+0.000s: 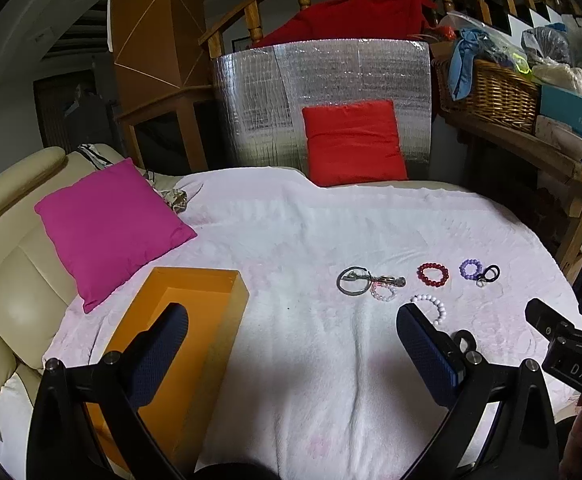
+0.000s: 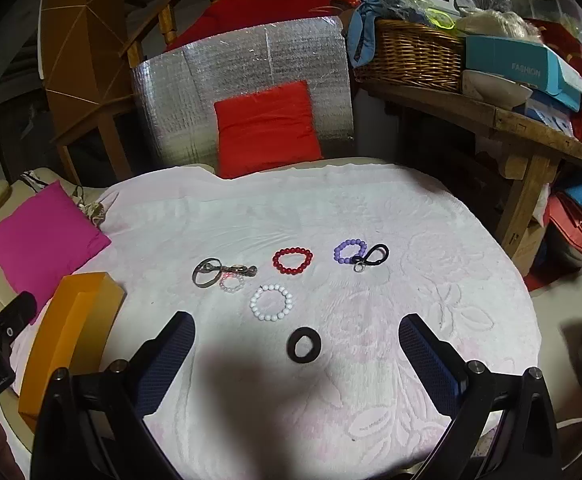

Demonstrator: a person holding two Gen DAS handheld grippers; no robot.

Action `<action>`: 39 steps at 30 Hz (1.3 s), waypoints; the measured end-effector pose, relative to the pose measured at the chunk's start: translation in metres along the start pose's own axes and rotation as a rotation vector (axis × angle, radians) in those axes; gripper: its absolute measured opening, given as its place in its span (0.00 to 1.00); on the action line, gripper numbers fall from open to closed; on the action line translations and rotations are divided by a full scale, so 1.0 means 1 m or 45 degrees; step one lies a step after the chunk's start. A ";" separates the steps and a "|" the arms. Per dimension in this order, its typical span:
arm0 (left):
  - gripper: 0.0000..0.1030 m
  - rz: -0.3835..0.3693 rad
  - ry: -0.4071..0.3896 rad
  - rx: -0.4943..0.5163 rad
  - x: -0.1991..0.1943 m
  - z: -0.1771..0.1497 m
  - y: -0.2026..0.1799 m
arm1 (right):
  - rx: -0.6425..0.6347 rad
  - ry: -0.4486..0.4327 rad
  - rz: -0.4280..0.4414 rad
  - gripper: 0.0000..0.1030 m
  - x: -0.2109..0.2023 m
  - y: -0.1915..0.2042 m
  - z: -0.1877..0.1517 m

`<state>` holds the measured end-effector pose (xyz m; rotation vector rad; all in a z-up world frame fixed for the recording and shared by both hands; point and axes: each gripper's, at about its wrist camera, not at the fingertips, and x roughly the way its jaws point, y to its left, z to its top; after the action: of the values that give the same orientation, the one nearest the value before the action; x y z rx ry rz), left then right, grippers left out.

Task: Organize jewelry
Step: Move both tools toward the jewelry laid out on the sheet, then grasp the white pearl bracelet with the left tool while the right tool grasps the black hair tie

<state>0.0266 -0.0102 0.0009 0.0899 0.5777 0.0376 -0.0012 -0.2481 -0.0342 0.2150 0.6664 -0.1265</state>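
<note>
Hovering, right gripper (image 2: 297,338): jaws spread wide, nothing held, poised above the white blanket (image 2: 411,248) with the black hair tie between the fingers' lines of sight.
Left gripper (image 1: 293,326): likewise spread wide and empty-handed, left finger over the orange box, right finger just before the white bead bracelet.
Black hair tie (image 2: 304,343): flat on the blanket, nearest the right gripper, apart from the other pieces.
White bead bracelet (image 2: 271,303): just beyond the hair tie, lying flat and round.
Small pink bead bracelet (image 2: 231,283): left of the white one, touching the metal keychain.
Silver bangle (image 2: 205,273): far left of the row, overlapped by the metal keychain (image 2: 239,269).
Red bead bracelet (image 2: 292,261): middle of the far row, clear of its neighbours.
Purple bead bracelet (image 2: 349,251): right of the red one, touching a black loop with a small metal ring (image 2: 372,258).
Orange box (image 1: 195,320): open, long and rectangular, on the blanket's left side, well apart from the jewelry; inside appears bare as far as visible.
Magenta cushion (image 1: 111,228): on the cream sofa (image 1: 7,280) beyond the box.
Red cushion (image 1: 353,142): upright against a silver foil panel (image 1: 323,80) at the blanket's far edge.
Wicker basket (image 2: 411,54): on a wooden bench at right, heaped with cloth and bags.
</note>
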 end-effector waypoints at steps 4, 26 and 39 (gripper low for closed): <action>1.00 0.001 0.038 0.004 0.013 0.001 -0.004 | 0.017 0.014 -0.002 1.00 0.013 -0.006 0.003; 1.00 -0.351 0.324 -0.067 0.209 -0.022 -0.087 | 0.404 0.201 0.176 0.79 0.180 -0.135 0.031; 0.92 -0.439 0.424 0.092 0.246 -0.037 -0.144 | 0.532 0.340 0.130 0.64 0.248 -0.158 0.041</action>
<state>0.2141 -0.1359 -0.1776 0.0529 0.9211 -0.3085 0.1874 -0.4225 -0.1820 0.6760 0.8891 -0.1392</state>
